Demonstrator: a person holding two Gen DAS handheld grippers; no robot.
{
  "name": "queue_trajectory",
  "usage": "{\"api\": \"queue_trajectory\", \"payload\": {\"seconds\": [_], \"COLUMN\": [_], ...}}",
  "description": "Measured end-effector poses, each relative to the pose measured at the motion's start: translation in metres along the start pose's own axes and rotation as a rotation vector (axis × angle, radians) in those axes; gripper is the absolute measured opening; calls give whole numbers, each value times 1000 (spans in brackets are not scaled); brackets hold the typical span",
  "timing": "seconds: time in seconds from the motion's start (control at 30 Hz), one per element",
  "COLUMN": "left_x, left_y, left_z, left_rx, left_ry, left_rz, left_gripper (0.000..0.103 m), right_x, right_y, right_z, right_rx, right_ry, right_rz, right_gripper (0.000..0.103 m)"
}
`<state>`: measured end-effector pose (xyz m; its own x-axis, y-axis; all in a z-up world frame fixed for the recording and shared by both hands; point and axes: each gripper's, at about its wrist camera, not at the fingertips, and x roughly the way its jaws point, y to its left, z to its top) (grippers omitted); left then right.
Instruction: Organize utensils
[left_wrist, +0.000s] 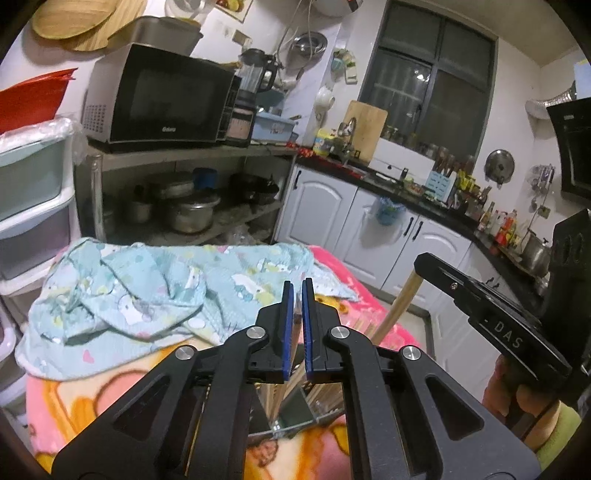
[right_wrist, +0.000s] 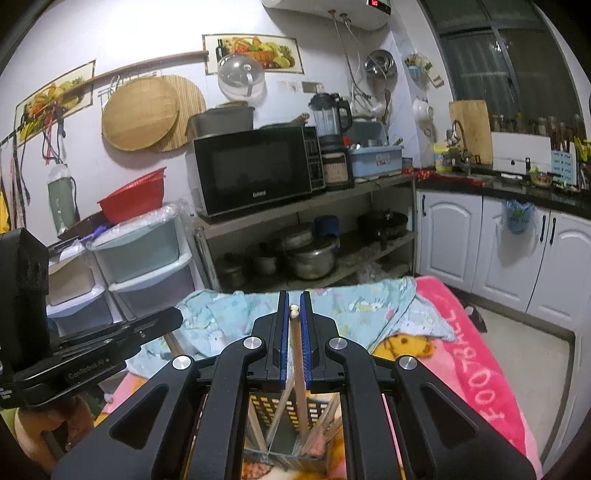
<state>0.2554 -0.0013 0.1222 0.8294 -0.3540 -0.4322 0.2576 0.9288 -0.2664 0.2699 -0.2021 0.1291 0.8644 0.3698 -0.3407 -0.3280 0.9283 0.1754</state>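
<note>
A perforated metal utensil holder (right_wrist: 275, 408) with several chopsticks stands on the pink blanket, right below both grippers. My right gripper (right_wrist: 294, 295) hovers over it. A pair of wooden chopsticks (right_wrist: 297, 354) stands between its blue pads with a slim gap either side, lower ends down in the holder. My left gripper (left_wrist: 297, 291) is over the same holder (left_wrist: 293, 411); its pads are nearly together on a thin chopstick. In the right wrist view that chopstick (right_wrist: 173, 343) slants down from under the left gripper (right_wrist: 177, 314). The left wrist view shows the right gripper (left_wrist: 419, 260) above its chopsticks (left_wrist: 400, 304).
A crumpled light-blue cloth (left_wrist: 147, 295) lies on the pink blanket (left_wrist: 92, 398) just beyond the holder. Behind it stand a metal shelf with pots (right_wrist: 314, 254), a microwave (right_wrist: 255, 170) and plastic drawers (right_wrist: 147, 258). White cabinets (right_wrist: 498, 251) line the right side.
</note>
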Motion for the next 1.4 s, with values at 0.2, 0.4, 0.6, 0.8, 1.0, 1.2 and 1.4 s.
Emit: {"api": "queue_trajectory", "payload": {"seconds": [0.2, 0.4, 0.6, 0.8, 1.0, 1.2, 1.4], "left_x": [-6, -18, -38, -60, -78, -89, -97], "left_y": [5, 9, 11, 13, 12, 15, 16], "left_z": [-8, -14, -18, -19, -28, -45, -72], "left_rx": [-8, -24, -45, -44, -46, -61, -69], "left_ry": [9, 9, -20, -53, -41, -21, 15], "left_rz": [19, 26, 35, 67, 101, 123, 141], "left_gripper": [36, 63, 92, 92, 92, 92, 92], "right_x": [-4, -14, -29, -50, -71, -88, -95], "right_y": [-2, -6, -6, 3, 15, 24, 27], "right_z": [-10, -19, -28, -35, -43, -60, -83], "right_rx": [31, 51, 48, 6, -61, -98, -110], "right_ry": [12, 38, 53, 44, 15, 0, 25], "right_rz": [19, 22, 19, 17, 1, -3, -10], "right_gripper": [48, 59, 69, 77, 84, 94, 96]}}
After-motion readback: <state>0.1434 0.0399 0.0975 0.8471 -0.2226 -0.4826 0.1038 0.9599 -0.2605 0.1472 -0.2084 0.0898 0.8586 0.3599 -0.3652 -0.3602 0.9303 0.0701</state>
